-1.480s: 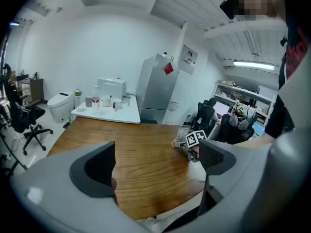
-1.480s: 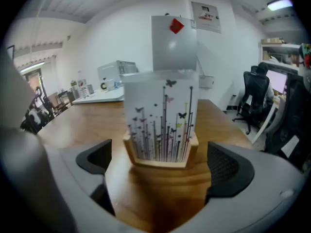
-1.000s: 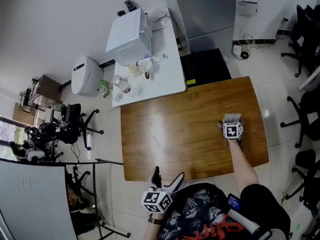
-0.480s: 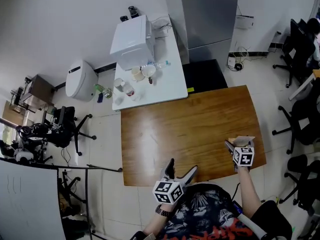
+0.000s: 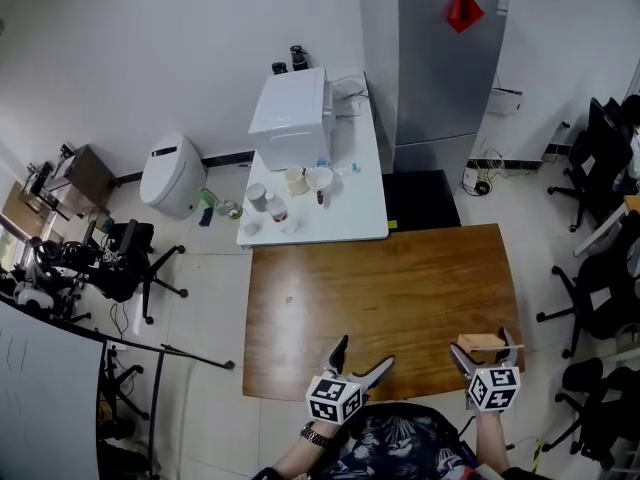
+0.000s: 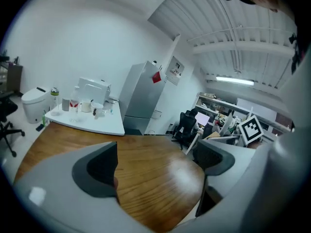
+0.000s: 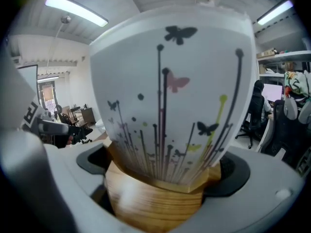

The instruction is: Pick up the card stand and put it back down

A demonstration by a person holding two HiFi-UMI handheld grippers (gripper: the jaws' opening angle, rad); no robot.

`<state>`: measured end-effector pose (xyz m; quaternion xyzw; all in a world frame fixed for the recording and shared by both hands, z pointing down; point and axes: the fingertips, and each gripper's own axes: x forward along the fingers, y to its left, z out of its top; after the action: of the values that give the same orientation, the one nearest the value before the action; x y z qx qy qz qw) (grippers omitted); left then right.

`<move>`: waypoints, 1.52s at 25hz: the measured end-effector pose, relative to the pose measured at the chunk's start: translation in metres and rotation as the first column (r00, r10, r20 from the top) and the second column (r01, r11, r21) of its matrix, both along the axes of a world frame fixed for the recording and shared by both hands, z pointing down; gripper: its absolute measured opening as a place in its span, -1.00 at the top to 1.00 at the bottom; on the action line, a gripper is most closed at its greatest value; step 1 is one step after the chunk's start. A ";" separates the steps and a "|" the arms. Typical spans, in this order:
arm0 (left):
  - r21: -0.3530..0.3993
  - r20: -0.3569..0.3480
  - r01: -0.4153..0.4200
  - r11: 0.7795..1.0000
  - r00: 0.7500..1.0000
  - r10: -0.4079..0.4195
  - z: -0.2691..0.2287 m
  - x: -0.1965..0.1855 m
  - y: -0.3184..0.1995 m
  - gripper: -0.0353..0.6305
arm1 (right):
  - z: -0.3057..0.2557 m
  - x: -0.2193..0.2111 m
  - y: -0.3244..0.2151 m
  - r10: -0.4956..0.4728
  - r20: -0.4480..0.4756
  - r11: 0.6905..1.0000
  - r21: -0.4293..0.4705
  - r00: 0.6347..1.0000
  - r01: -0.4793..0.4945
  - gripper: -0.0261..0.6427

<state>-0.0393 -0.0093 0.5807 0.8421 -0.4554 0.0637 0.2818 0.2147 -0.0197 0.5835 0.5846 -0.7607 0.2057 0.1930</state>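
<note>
The card stand is a light wooden block that carries a white card printed with butterflies and stems. My right gripper is shut on the wooden base, which fills the space between its pads, near the front right edge of the brown table. I cannot tell whether the stand touches the tabletop. My left gripper hovers at the table's front edge, left of the stand. Its jaws are closing, and between them only bare wood shows.
A white side table with cups and a white box-shaped appliance adjoins the far edge. A grey fridge stands behind it. Office chairs stand at the right, another chair at the left.
My right gripper has carried the card stand from the table's right middle to the near edge, close to my body. The left gripper has shifted a little right.
</note>
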 end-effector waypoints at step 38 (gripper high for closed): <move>-0.022 -0.081 0.150 0.988 0.985 -0.151 0.014 -0.073 0.046 0.00 | -0.005 -0.199 -0.021 -0.443 0.044 0.896 -0.012 0.896 0.444 -0.79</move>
<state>-0.1121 0.0364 0.5943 0.8050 -0.5050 0.0109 0.3112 0.0155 -0.0404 0.5780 0.3898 -0.8752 0.1763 0.2258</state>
